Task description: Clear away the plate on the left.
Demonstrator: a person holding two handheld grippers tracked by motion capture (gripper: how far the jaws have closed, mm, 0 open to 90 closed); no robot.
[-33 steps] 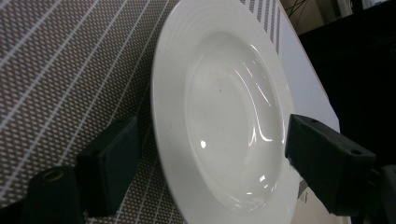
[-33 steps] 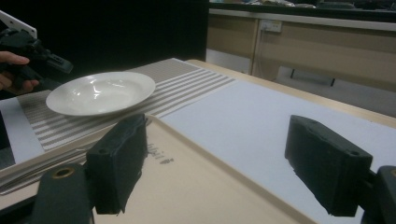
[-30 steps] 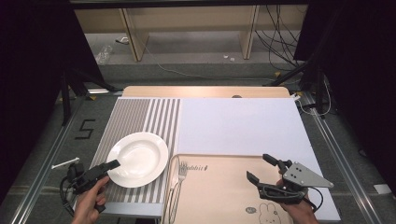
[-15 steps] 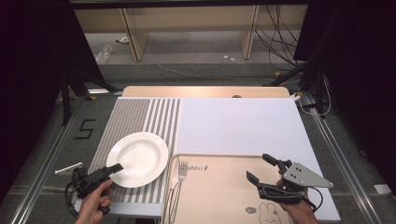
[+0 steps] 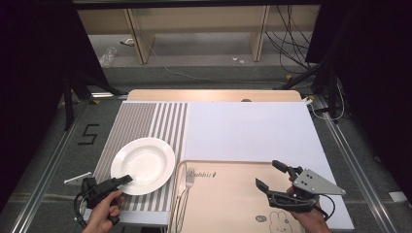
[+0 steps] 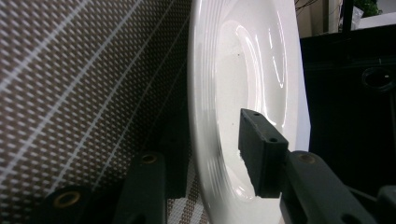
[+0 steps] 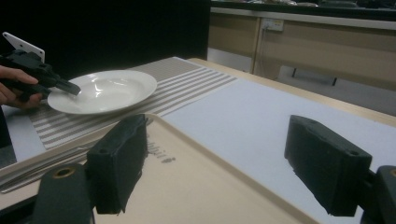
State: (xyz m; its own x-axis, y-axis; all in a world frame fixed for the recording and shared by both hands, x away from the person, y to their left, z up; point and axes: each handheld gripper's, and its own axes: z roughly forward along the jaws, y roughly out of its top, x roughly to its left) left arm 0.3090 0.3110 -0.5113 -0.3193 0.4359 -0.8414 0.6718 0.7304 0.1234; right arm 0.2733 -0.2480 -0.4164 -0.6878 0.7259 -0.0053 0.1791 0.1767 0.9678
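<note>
A: Left gripper (image 5: 125,179) moved little since a second ago, but its jaws have just been closing around the near rim of the plate (image 5: 143,165). Plate sits where it was. Right gripper (image 5: 272,175) same spot.

B: Grip made yet?

A: Close. In the left gripper view one jaw is over the plate's inside, the other tucked under the rim on the striped mat (image 6: 70,93). Can't tell if the pads actually press yet; a sliver of gap seems to show.

B: Where's the plate?

A: Flat on the striped mat, 9 o'clock side of the table, about 10 o'clock from the fork (image 5: 185,182) by the tray (image 5: 228,194).

B: Progress?

A: Early, I'd judge. Reach done, clamp nearly done; lifting and moving the plate all left.

B: Right gripper?

A: Jaws wide apart, nothing between them, hovering over the tray at 5 o'clock.
</note>
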